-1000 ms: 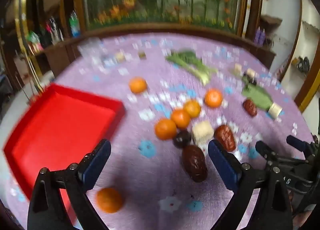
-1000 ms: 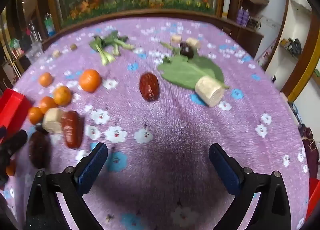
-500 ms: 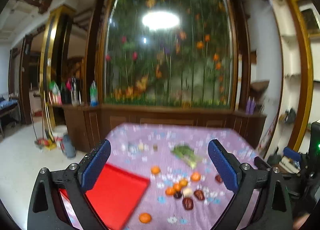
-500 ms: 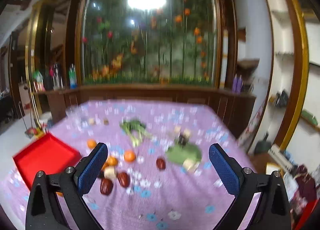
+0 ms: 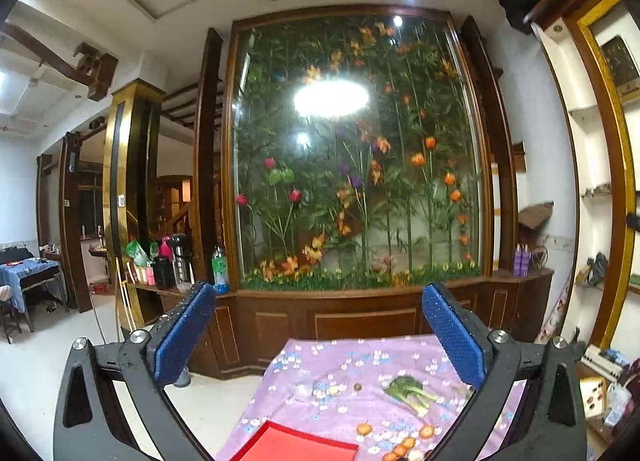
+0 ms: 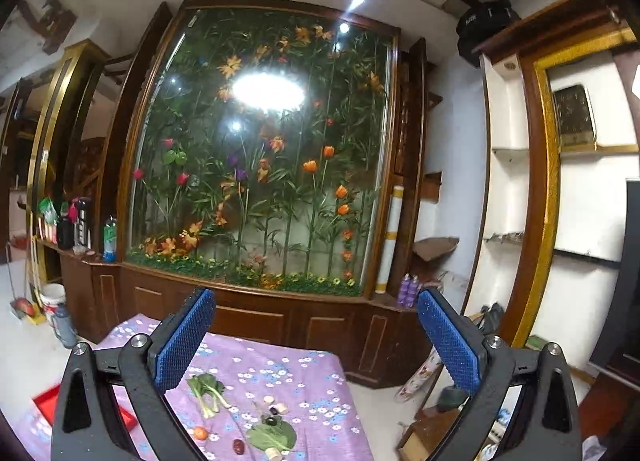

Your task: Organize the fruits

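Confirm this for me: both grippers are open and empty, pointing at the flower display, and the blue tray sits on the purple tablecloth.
Wrong on one point: the tray is red, not blue, as the left wrist view shows. The rest holds: left gripper and right gripper are open and empty, pointing at the flower display, above the purple tablecloth.

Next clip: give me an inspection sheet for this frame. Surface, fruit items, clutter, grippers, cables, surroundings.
Surface: table under a purple flowered cloth.
Job's things: red tray empty in its visible part; oranges loose on the cloth beside it; a red date further right.
Clutter: bok choy, a broad green leaf, small pale pieces.
Grippers: left hand-held gripper and right hand-held gripper open, empty, raised and pointing level at the room; the left jaws have just been opening.
Cables: nothing seen.
Surroundings: glass flower display on a wooden cabinet, bottles on a ledge, wall shelves.
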Available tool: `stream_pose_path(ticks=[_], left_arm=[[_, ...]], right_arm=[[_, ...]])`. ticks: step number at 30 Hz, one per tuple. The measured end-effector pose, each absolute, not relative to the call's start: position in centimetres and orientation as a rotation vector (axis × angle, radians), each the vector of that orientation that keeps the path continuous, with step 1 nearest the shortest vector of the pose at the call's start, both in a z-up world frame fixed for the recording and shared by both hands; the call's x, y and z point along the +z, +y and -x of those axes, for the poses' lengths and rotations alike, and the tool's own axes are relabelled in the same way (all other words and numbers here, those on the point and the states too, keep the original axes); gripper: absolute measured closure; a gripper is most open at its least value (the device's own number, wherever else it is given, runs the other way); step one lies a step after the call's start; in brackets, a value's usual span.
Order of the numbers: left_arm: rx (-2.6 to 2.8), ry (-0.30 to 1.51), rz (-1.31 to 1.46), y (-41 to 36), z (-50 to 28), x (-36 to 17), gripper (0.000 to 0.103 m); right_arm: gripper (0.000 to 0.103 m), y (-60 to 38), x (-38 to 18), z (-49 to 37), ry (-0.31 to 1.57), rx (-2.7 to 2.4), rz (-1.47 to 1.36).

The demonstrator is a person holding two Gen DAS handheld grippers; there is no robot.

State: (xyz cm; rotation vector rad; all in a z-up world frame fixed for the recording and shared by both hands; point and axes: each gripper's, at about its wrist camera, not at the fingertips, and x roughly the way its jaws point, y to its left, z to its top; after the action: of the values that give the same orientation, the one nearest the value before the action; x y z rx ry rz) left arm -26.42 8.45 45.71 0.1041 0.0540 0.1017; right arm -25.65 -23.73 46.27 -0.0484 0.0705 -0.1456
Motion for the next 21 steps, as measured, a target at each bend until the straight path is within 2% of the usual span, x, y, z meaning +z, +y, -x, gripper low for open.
stream_pose_path(ticks=[4,8,10,11,13,14,15,16,17,18,21], left_arm=[[0.076,0.186,-0.074,10.0,22.6,38.0,0.000],[0.055,0.293,-0.088,9.0,19.5,28.7,0.000],[0.043,0.359,-0.115,7.9,18.0,24.3,0.000],[0.035,0.402,-0.127,7.2,17.1,21.8,0.000],[0.024,0.483,-0.130,6.9,15.5,17.6,0.000],[0.012,0.512,-0.124,6.9,14.9,16.0,0.000],[-0.002,0.544,-0.116,6.8,14.6,14.3,0.004],[-0.011,0.562,-0.118,6.7,14.6,13.4,0.009],[-0.021,0.586,-0.128,6.7,14.6,12.3,0.021],[-0.022,0.603,-0.142,6.5,14.6,11.6,0.029],[-0.022,0.667,-0.177,7.0,14.5,9.8,0.030]], right_arm=[[0.000,-21.9,42.6,22.9,0.152,-0.028,0.021],[0.001,-20.0,31.9,16.6,0.345,0.145,-0.043],[0.009,-18.6,25.2,13.5,0.452,0.227,-0.059],[0.016,-18.1,22.6,12.5,0.499,0.253,-0.061],[0.034,-17.3,16.3,10.3,0.640,0.335,-0.109],[0.051,-17.2,13.9,9.4,0.697,0.370,-0.130],[0.055,-17.2,11.6,8.2,0.767,0.412,-0.162],[0.055,-17.0,10.1,7.8,0.800,0.431,-0.177],[0.055,-16.4,8.6,7.2,0.825,0.434,-0.170],[0.055,-15.9,7.9,6.7,0.844,0.444,-0.172],[0.055,-15.3,6.7,5.8,0.868,0.472,-0.161]])
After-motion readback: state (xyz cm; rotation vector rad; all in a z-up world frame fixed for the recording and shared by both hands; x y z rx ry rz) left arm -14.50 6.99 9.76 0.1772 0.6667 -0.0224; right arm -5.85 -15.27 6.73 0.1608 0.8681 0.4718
